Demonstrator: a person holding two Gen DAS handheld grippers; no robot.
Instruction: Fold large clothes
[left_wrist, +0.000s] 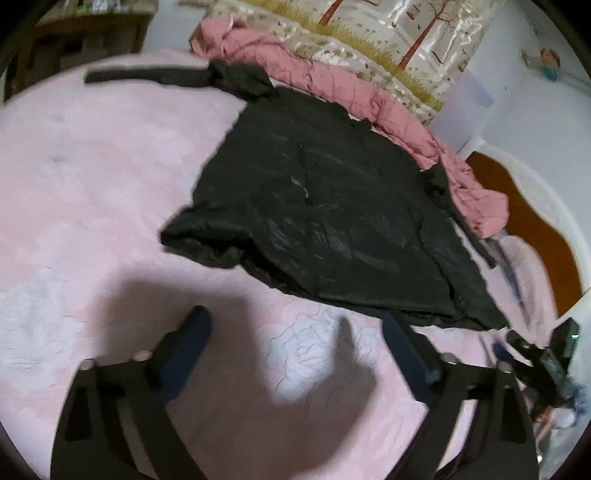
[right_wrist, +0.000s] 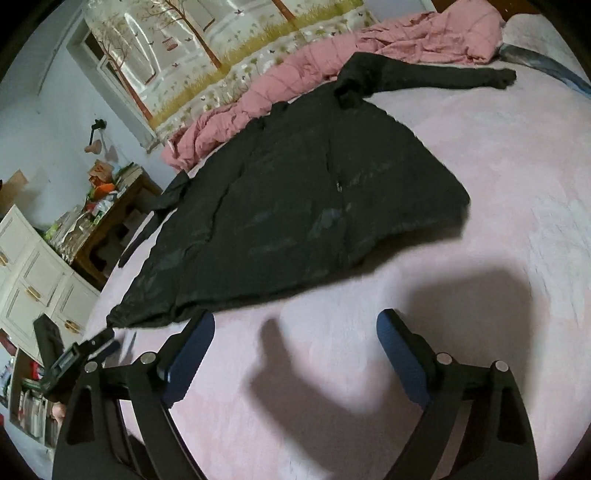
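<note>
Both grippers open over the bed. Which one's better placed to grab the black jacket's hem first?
Left, probably. The left gripper has one open finger already at the black jacket hem. The right gripper is also open and near the hem, over bare pink bedspread.

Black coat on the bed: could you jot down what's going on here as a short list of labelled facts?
garment: black coat, spread flat, one sleeve stretched outward
surface: pink bedspread
behind it: pink quilted garment, bunched along the far edge
left tool: open, empty, near the coat's hem
right tool: open, empty, near the hem
folding: not yet begun
room: white cabinet, cluttered wooden table
</note>
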